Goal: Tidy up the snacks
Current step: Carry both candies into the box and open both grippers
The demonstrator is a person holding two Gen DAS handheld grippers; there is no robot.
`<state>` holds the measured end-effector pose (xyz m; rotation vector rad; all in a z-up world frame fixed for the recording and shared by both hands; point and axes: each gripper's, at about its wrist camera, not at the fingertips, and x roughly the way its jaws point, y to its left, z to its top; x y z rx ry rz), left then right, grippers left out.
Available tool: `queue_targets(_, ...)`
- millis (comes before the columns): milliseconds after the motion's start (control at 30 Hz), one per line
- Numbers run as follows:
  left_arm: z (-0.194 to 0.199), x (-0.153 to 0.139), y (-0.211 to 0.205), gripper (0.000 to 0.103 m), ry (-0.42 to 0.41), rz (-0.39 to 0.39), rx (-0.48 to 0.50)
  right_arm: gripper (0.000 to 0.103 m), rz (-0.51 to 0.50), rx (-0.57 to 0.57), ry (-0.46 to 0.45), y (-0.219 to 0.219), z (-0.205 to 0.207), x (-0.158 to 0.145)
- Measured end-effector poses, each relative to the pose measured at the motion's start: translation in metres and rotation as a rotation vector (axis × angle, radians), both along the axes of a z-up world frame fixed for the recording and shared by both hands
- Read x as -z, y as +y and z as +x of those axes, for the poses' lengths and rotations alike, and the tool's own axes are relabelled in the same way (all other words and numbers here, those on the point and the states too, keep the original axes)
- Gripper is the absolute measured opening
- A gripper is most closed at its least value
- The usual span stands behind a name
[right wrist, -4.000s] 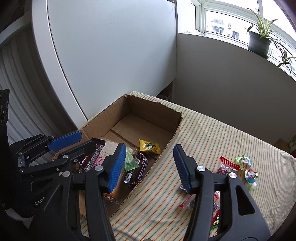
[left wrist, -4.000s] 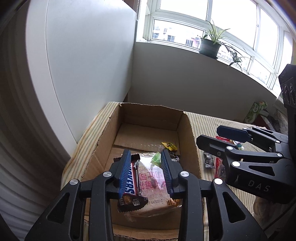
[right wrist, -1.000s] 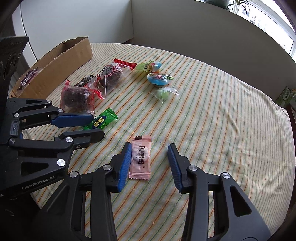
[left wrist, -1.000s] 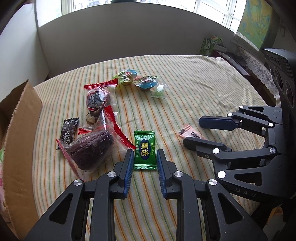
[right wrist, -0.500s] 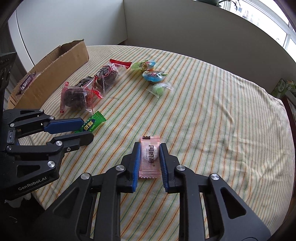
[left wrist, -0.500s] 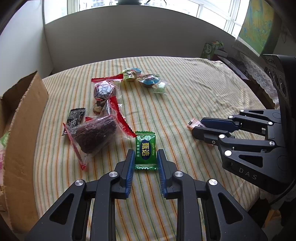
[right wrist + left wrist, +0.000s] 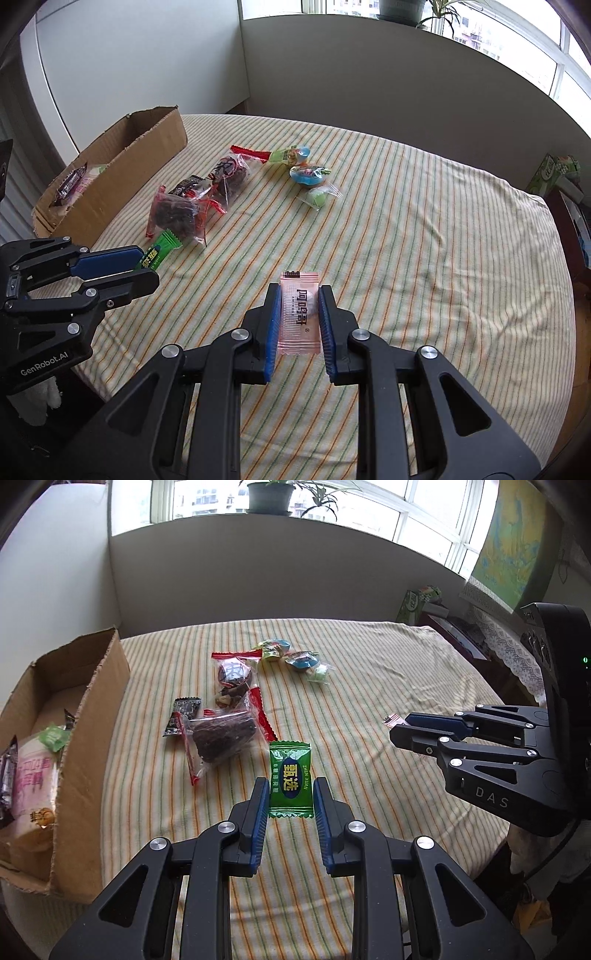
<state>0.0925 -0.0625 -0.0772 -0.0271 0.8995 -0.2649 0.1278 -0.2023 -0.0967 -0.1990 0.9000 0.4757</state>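
My left gripper (image 7: pixel 290 790) is shut on a green candy packet (image 7: pixel 290 779) and holds it above the striped tablecloth (image 7: pixel 369 686). My right gripper (image 7: pixel 300 299) is shut on a pink candy packet (image 7: pixel 300 314), also lifted off the cloth. The open cardboard box (image 7: pixel 92 716) stands at the left and holds a pink-labelled bread pack (image 7: pixel 31 775) and other snacks. Loose snacks lie mid-table: a dark date pack (image 7: pixel 221 734), a round dark snack (image 7: pixel 232 675), a small black packet (image 7: pixel 183 716), and jelly cups (image 7: pixel 303 661).
The table edge (image 7: pixel 480 823) runs close on the right, with a green box (image 7: pixel 419 602) and shelf clutter beyond. A wall and a window sill with a potted plant (image 7: pixel 267 494) stand behind the table. The box also shows at the left of the right wrist view (image 7: pixel 122 166).
Both grippers closed on their candies and have lifted them off the cloth. Four seconds ago both were over the box, the left holding a Snickers bar.
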Motion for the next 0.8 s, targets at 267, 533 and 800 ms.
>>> queue_targets(267, -0.012, -0.025, 0.033, 0.023, -0.064, -0.003, -0.064, 0.021, 0.02, -0.04, -0.049, 0.033, -0.003, -0.028)
queue_targets(533, -0.014, -0.041, 0.08, 0.022, -0.104, 0.009, -0.147, 0.021, 0.051, -0.104, -0.075, 0.082, 0.004, -0.048)
queue_targets(800, -0.008, -0.052, 0.127, 0.022, -0.131, 0.024, -0.231, 0.021, 0.081, -0.181, -0.094, 0.14, 0.011, -0.063)
